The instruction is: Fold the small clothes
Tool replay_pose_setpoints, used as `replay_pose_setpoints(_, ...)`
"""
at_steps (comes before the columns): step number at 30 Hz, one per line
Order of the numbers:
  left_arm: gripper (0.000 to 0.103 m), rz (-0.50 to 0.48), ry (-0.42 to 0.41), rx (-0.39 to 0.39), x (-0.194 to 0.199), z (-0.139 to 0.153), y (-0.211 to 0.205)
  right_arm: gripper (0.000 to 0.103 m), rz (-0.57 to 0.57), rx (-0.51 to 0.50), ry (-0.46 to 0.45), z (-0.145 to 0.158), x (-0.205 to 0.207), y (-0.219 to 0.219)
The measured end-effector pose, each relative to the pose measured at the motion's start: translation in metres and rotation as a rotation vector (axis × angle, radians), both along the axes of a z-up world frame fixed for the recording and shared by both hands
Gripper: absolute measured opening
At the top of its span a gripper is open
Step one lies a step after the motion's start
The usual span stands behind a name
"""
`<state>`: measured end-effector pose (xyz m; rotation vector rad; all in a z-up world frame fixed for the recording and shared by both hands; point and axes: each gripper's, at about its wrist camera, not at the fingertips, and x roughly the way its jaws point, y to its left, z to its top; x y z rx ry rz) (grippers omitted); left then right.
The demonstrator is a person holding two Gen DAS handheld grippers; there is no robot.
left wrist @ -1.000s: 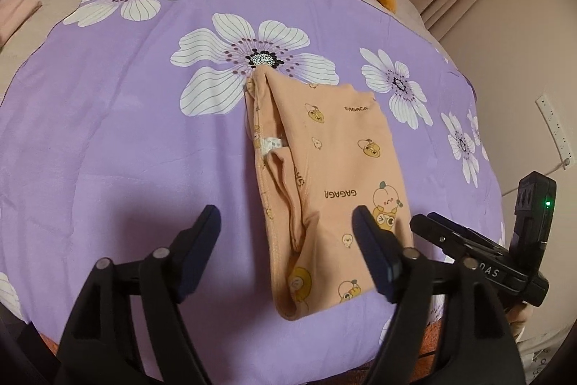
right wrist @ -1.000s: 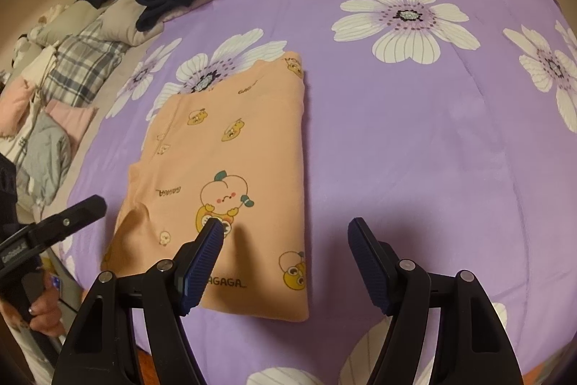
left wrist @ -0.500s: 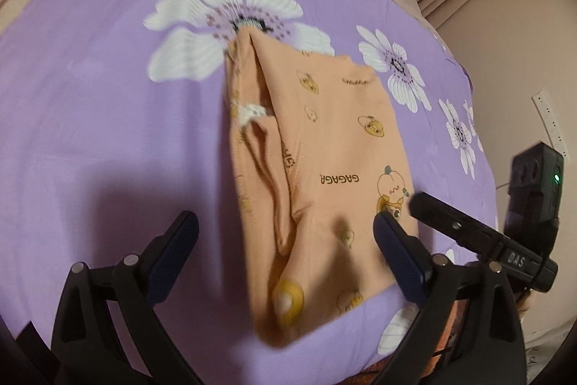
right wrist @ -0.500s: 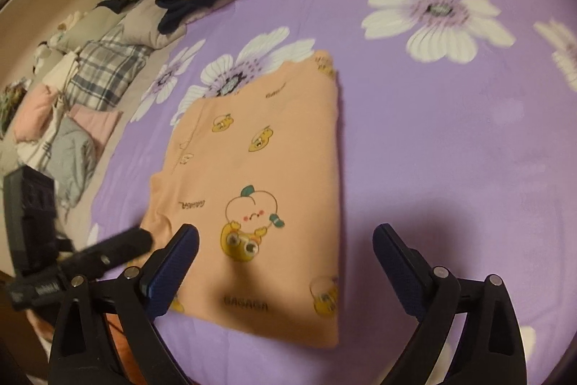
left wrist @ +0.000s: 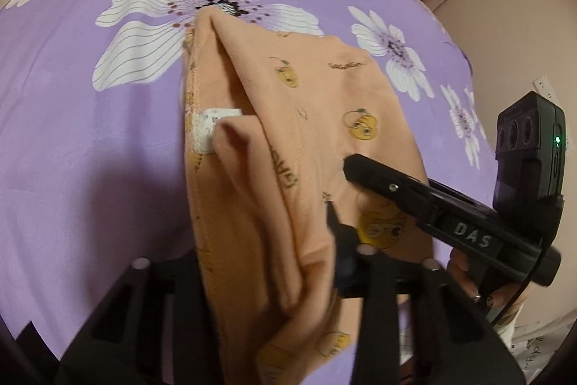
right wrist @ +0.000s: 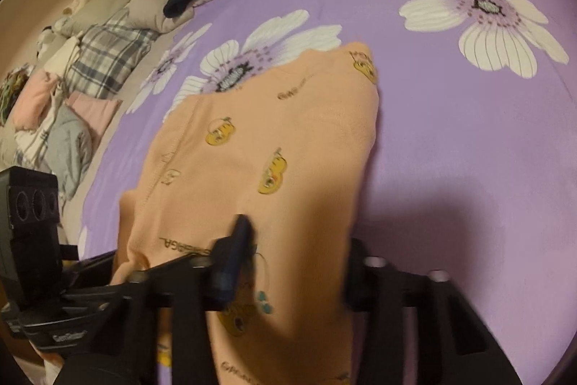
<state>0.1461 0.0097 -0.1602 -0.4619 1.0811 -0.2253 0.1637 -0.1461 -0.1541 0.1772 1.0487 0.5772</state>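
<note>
Peach garment (left wrist: 324, 103), printed with yellow cartoon figures and lettering, is lying folded on the bed, its near edge bunching upward, a white label showing at its open side.

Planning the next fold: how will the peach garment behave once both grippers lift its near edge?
Probably floppy: the peach garment already bunches into soft ridges between the closing left gripper and right gripper. It looks thin and light, so the far end should drag along the purple bedspread. The loose inner layers may slip apart.
</note>
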Motion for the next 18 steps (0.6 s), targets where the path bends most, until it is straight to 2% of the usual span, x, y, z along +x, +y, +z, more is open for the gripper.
replay_pose_setpoints(3, 0.033, -0.005, -0.036, 0.06, -0.003, 0.016, -0.008, 0.026, 0.021, -0.022, -0.061, 0.016, -0.008, 0.003)
replay_pose_setpoints(8, 0.033, -0.005, -0.099, 0.089, -0.002, 0.043, -0.013, 0.025, 0.037, -0.052, -0.177, 0.047, -0.014, 0.005)
replay_pose_setpoints(12, 0.033, 0.002, -0.131, 0.073, 0.006, 0.055, -0.009, 0.025, 0.029, -0.037, -0.211, 0.063, -0.006, 0.001)
replay_pose_setpoints(18, 0.033, 0.004, -0.13, 0.076, 0.023, 0.054, -0.012, 0.025, 0.014, -0.038, -0.213, 0.066, 0.011, 0.001)
